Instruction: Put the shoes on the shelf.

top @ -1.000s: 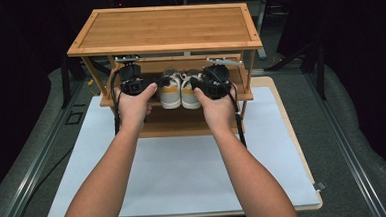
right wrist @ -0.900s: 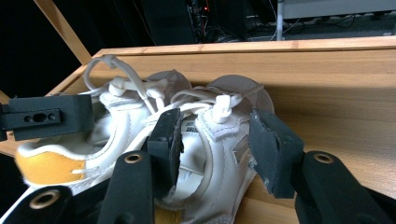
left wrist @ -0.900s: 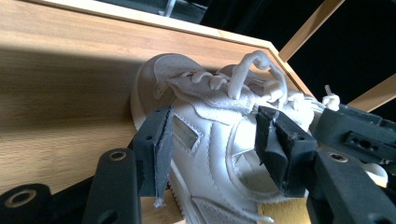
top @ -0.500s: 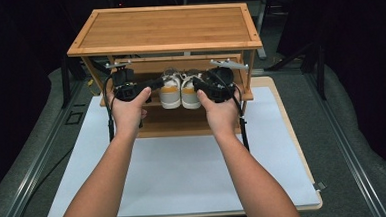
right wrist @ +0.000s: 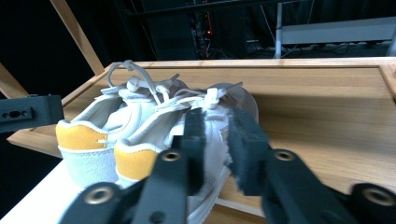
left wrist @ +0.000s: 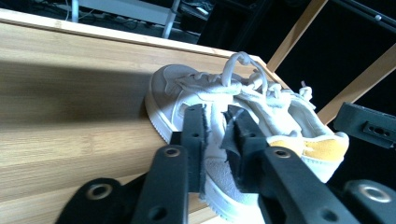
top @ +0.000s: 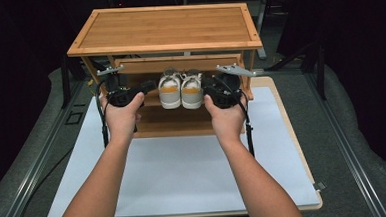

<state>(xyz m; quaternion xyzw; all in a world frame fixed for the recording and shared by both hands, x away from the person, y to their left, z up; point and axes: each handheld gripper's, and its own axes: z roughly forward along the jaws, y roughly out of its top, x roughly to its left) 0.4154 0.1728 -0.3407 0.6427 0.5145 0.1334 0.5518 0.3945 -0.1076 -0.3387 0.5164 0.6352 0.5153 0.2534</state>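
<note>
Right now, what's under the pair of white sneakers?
The sneakers rest side by side on the rack's middle wooden shelf, under its top board. The left gripper and right gripper each pinch an outer side. The shelf beneath the soles is hidden.

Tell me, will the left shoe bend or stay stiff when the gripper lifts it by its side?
The left shoe is pinched at its soft collar by the left gripper, so the upper will probably fold. Its thick sole should stay stiff. The loose laces may dangle.
</note>
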